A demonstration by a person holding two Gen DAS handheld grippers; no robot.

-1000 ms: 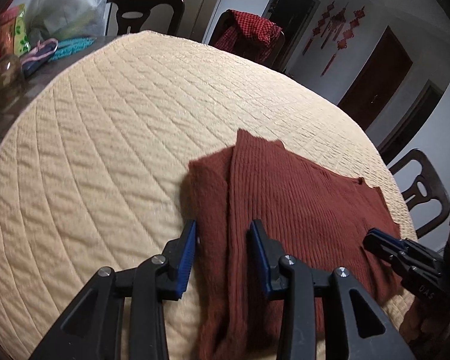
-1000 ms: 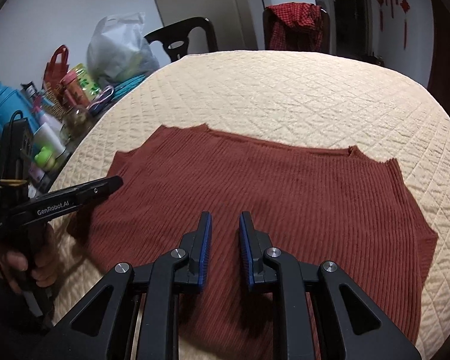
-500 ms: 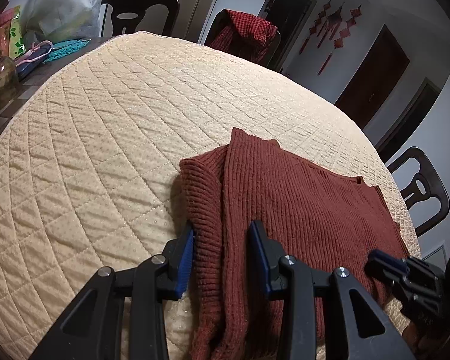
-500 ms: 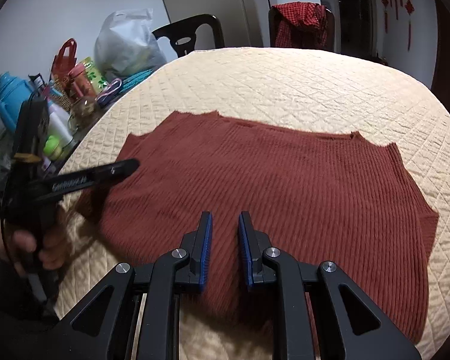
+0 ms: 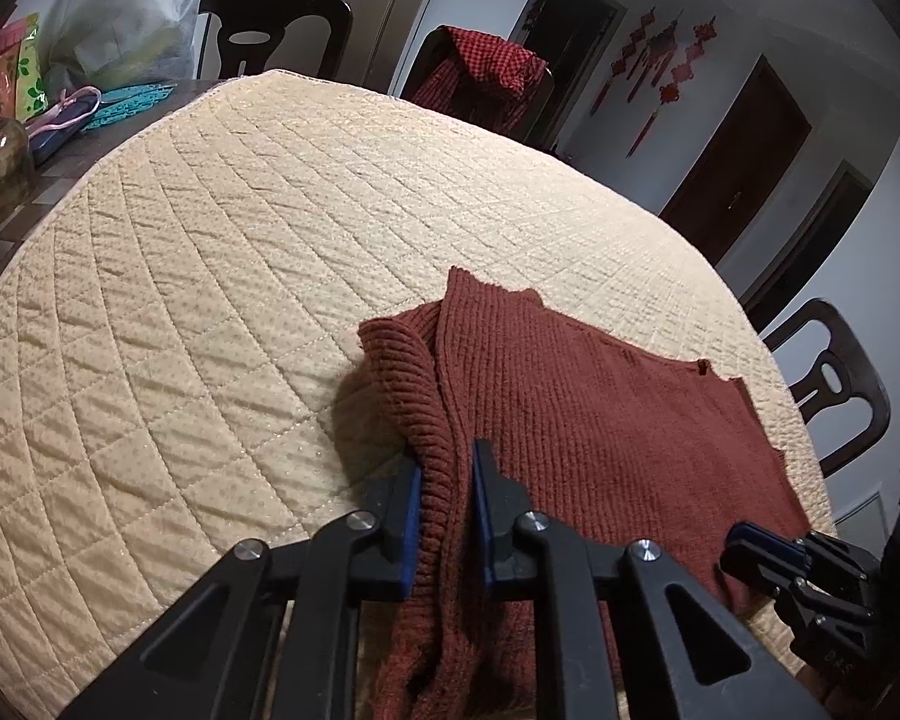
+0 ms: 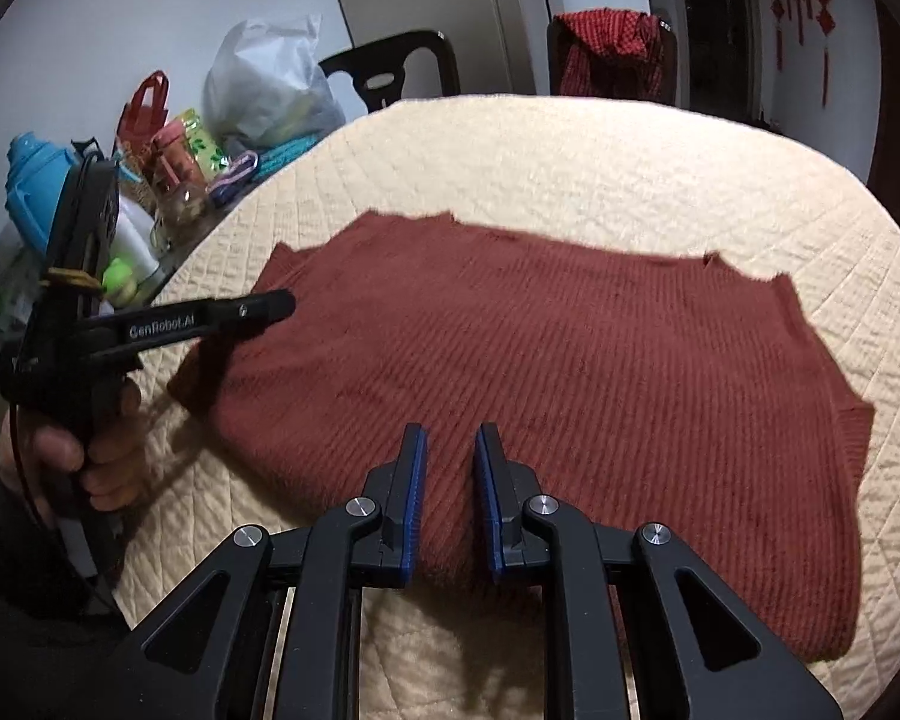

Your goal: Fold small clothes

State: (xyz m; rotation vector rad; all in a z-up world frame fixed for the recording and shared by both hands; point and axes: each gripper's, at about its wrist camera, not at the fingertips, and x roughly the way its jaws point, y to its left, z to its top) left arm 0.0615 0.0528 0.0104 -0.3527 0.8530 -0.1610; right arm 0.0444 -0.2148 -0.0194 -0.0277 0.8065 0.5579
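Note:
A rust-red ribbed knit top (image 6: pixel 558 372) lies spread on the cream quilted table cover (image 6: pixel 570 168). My left gripper (image 5: pixel 447 468) is shut on the top's left edge (image 5: pixel 435 480), which bunches into a raised fold (image 5: pixel 399 366). It also shows in the right wrist view (image 6: pixel 270 306) at the garment's left side. My right gripper (image 6: pixel 450 456) hovers over the top's near edge, jaws narrowly apart with nothing between them. It shows in the left wrist view (image 5: pixel 750 546) at the lower right.
Bottles, jars and bags (image 6: pixel 150 180) crowd the table's left side. Dark chairs (image 5: pixel 282 30) stand around the table, one with a red checked cloth (image 5: pixel 486 72). Another chair (image 5: pixel 834 384) stands at the right.
My left gripper's jaws have closed on the top's left edge, bunching and lifting it into a fold. My right gripper has drawn back slightly toward the near edge.

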